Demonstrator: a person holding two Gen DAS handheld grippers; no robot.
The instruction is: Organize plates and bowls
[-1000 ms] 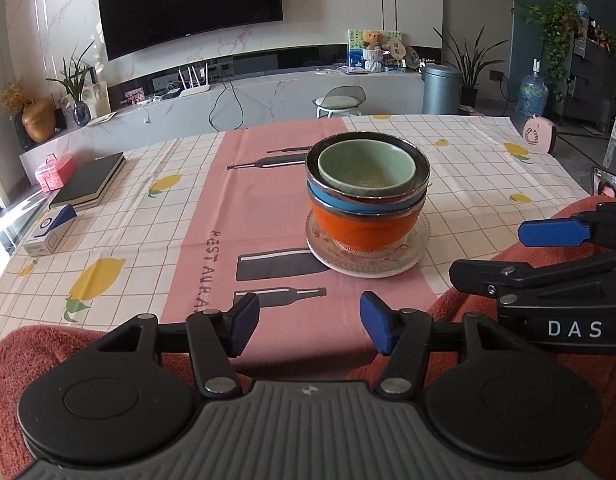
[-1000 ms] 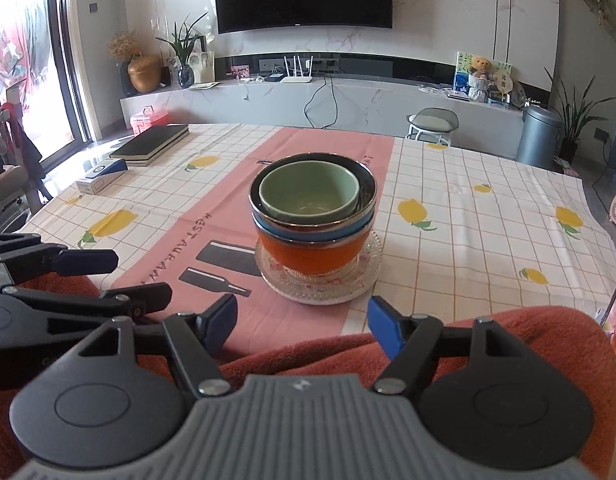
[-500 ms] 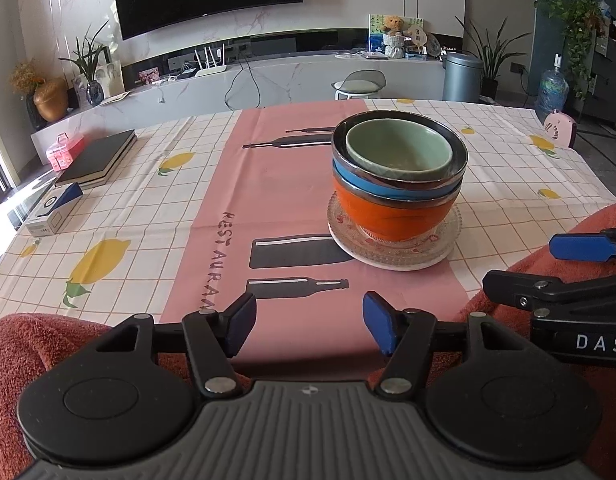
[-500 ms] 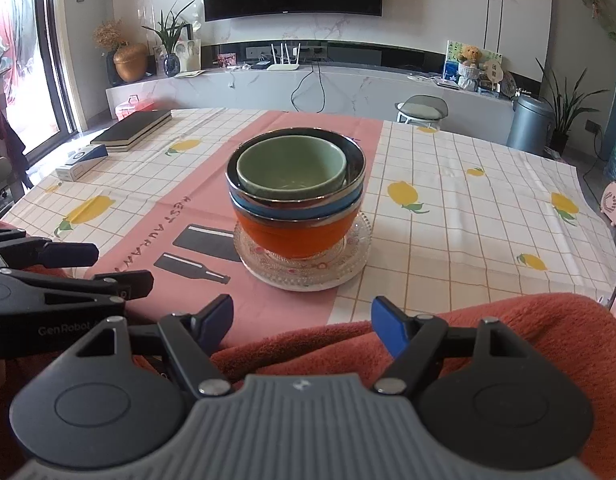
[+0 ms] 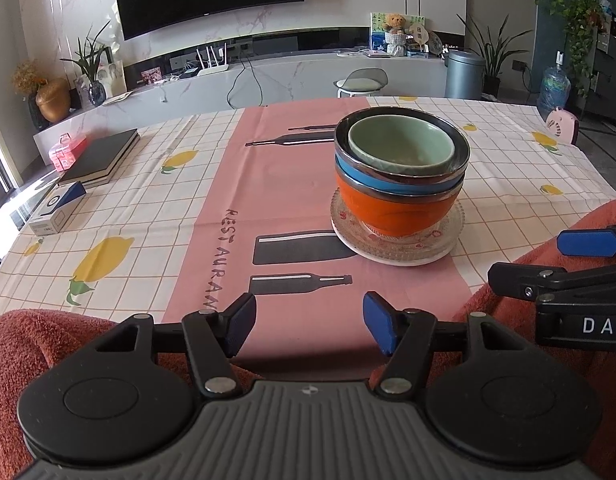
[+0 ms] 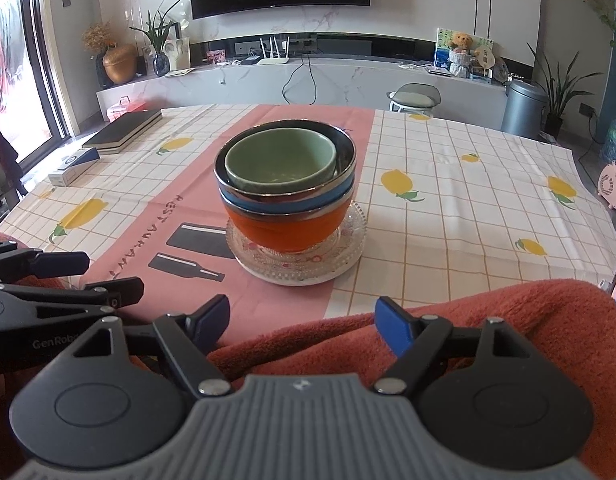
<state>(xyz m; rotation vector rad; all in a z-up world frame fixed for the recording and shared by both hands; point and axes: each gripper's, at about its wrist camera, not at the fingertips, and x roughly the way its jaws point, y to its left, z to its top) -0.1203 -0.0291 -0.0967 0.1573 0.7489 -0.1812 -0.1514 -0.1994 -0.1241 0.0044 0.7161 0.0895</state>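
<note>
Drawn slightly nearer since earlier: bowl stack [image 5: 400,172] nested on glass plate [image 5: 396,246], mid-table. Left gripper [image 5: 308,322] wide, empty; right gripper [image 6: 301,322] opening, empty. Best approached level, gripping plate rim.

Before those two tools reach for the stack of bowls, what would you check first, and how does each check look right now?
1. Left tool empty: ok, nothing between its blue pads.
2. Right tool empty: ok, jaws opening, nothing between them.
3. Green bowl sits on top, free to lift: ok.
4. Stack upright on the glass plate: ok; blue bowl and orange bowl nested level.
5. Path from tools to stack: ok, only tablecloth lies between.
6. Bowls stuck together: cannot tell.
</note>
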